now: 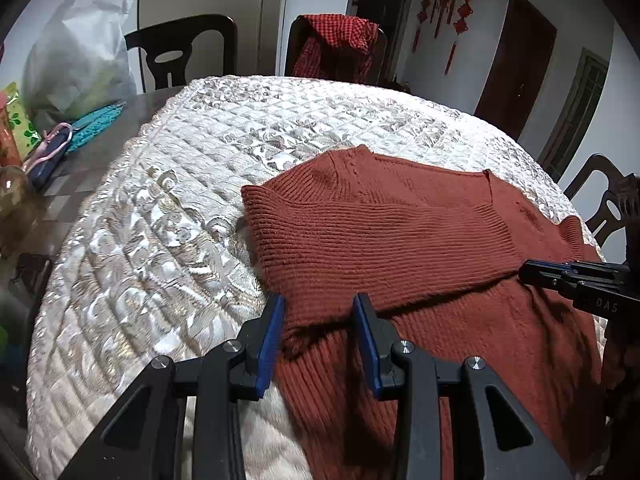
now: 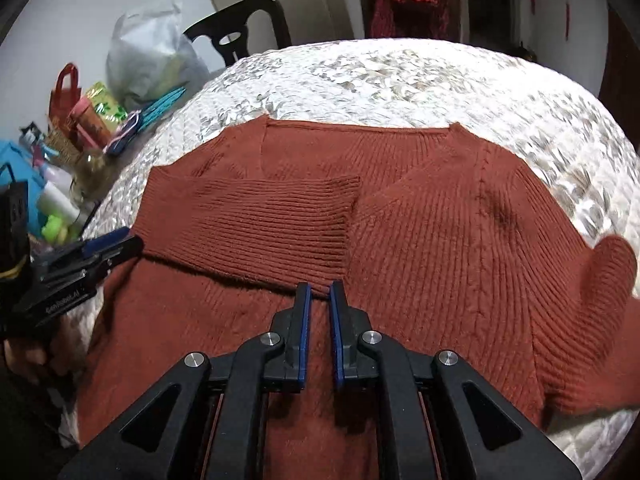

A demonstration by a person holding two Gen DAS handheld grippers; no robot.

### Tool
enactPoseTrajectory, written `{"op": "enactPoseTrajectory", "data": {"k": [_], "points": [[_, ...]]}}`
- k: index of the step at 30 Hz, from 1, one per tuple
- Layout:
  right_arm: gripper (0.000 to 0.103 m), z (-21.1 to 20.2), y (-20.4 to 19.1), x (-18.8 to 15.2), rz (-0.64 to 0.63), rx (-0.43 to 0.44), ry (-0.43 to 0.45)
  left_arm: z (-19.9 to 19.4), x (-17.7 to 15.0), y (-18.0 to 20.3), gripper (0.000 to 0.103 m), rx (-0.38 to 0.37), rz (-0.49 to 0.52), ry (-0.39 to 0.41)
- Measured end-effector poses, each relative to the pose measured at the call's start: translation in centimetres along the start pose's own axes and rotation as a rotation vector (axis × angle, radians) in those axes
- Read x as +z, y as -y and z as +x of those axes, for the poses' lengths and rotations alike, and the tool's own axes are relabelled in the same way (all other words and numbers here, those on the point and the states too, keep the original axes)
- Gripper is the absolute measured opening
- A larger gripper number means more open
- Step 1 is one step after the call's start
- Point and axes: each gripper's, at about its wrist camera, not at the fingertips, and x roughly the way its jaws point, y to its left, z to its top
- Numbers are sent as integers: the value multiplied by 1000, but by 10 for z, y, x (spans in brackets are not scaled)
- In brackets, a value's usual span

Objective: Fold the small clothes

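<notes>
A rust-red ribbed knit sweater lies flat on a white quilted cover, its left sleeve folded across the chest; it also shows in the right wrist view, with the folded sleeve and the right sleeve's cuff out at the right. My left gripper is open, its jaws at the lower edge of the folded sleeve, holding nothing; it shows from the side in the right wrist view. My right gripper has a narrow gap, jaws empty, at the sleeve's edge; it shows at the right of the left wrist view.
Dark wooden chairs stand around the table, one draped with a red checked cloth. A white plastic bag, a teal item and other clutter sit on the table's left side beyond the cover.
</notes>
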Motion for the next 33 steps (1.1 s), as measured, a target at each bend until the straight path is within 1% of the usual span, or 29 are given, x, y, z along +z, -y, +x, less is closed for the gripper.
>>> {"op": "enactPoseTrajectory", "data": {"k": [3,6,11,16,20,23,24,25,27,33], "points": [[10,-12,-6,-4,-19,-6,27,-13,-4,6,38,14,5,21],[16,-23,-6,-12,-13,-3,51,-22,-8,12,38,14,-2,23],[17,-40,-8,-24,-12,8,81,-38,-16,25,38,22,17,33],[29,-55,-7,-38,-9,18,105,-50,-23,36,41,30,24,49],[29,-64,-4,-47,5,22,118,-54,-27,44,42,27,31,54],[30,-69,2,-54,24,25,119,-56,-29,49,43,23,36,58],[32,-71,6,-57,40,25,120,-57,-29,51,44,21,38,59],[38,-73,10,-59,55,27,121,-57,-30,53,45,19,40,61],[43,-77,19,-65,83,29,124,-58,-30,56,46,15,44,62],[43,-92,49,-76,171,-28,142,-53,-26,69,48,2,74,59]]}}
